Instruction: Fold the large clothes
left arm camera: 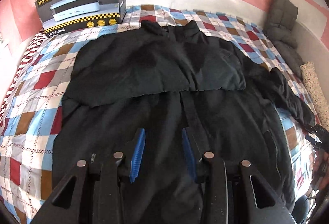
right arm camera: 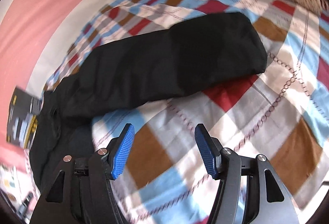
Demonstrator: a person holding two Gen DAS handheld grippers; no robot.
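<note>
My right tongs (right arm camera: 163, 148) hang wide and empty; the sleeve (right arm camera: 164, 59) stretches left-to-right just beyond (left tongs (left arm camera: 162, 154) narrow, empty over the jacket (left arm camera: 164, 100)).

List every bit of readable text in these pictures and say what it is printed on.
"MULTIFUNCTIONAL ELECTRIC OVEN (COOKING POT)": top of the cardboard box standing on the bed.
"COOKERKING": box's lower left front.
Characters in the box's yellow-lettered logo, round gold seals, line under the brand: too small.
Right wrist view: box blurred, unreadable.

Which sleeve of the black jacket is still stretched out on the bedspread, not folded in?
The sleeve on the right gripper's side; the other already lies folded across the jacket's chest.
</note>
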